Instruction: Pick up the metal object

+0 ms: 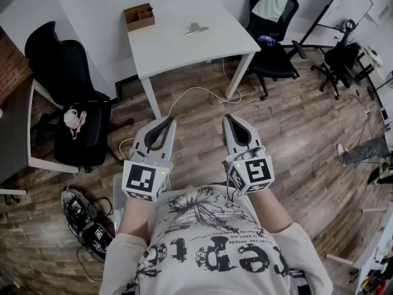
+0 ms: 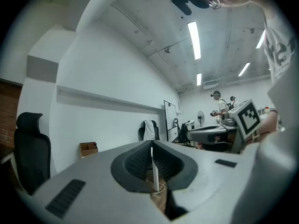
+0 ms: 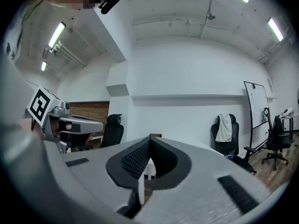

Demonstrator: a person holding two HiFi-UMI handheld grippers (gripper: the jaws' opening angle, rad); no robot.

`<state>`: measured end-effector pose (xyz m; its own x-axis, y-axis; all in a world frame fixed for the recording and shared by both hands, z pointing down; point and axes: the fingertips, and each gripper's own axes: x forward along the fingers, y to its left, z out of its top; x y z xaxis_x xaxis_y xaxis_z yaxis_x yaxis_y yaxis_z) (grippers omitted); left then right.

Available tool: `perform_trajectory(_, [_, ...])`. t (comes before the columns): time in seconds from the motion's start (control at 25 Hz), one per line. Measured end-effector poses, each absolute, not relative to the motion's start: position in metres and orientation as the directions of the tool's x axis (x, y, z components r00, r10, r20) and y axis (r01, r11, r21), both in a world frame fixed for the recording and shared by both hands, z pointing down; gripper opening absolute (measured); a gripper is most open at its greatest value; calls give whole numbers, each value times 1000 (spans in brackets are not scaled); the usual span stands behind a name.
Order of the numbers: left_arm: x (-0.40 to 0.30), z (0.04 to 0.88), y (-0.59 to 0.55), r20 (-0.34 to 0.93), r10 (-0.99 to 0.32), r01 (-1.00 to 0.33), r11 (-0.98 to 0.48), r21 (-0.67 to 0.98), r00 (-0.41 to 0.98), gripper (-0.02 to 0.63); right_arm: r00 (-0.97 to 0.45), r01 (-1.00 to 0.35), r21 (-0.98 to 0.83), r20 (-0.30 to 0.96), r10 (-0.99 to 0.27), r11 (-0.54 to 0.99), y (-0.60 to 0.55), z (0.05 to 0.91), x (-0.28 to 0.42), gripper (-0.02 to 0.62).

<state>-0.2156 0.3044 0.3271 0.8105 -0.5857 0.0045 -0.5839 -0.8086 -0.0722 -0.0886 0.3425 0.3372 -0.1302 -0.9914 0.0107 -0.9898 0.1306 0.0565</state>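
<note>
The metal object, a small silvery clip, lies on the white table at the far side of the room. A wooden organiser box stands on the table's back left corner. My left gripper and right gripper are held side by side in front of the person's chest, over the wooden floor and well short of the table. Both are shut with nothing between their jaws. In the left gripper view the left gripper has its pads pressed together. The right gripper looks the same in its own view. Neither gripper view shows the clip.
A black office chair with a pink item stands left of the table. Another black chair, draped with a pale garment, stands to its right. A white cable runs over the floor under the table. Bags and gear lie at the lower left.
</note>
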Motion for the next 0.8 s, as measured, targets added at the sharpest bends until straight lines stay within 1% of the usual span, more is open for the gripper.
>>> perform_trajectory(0.36, [-227,324,301,-2,-592,-591,-804,-65,806,14,-126,-991,43,16,-992,127,341,341,-97,-9])
perform_trajectory(0.56, [-228,325,297,5,-592,-591,-805,-53,806,14,-108,-994,-11,24,-994,107,335,344,-93,-9])
perform_trajectory(0.8, [-227,332,281,20,-606,-606,-795,-22,795,14,-114,-993,-20,58,-992,113,314,355,-87,-9])
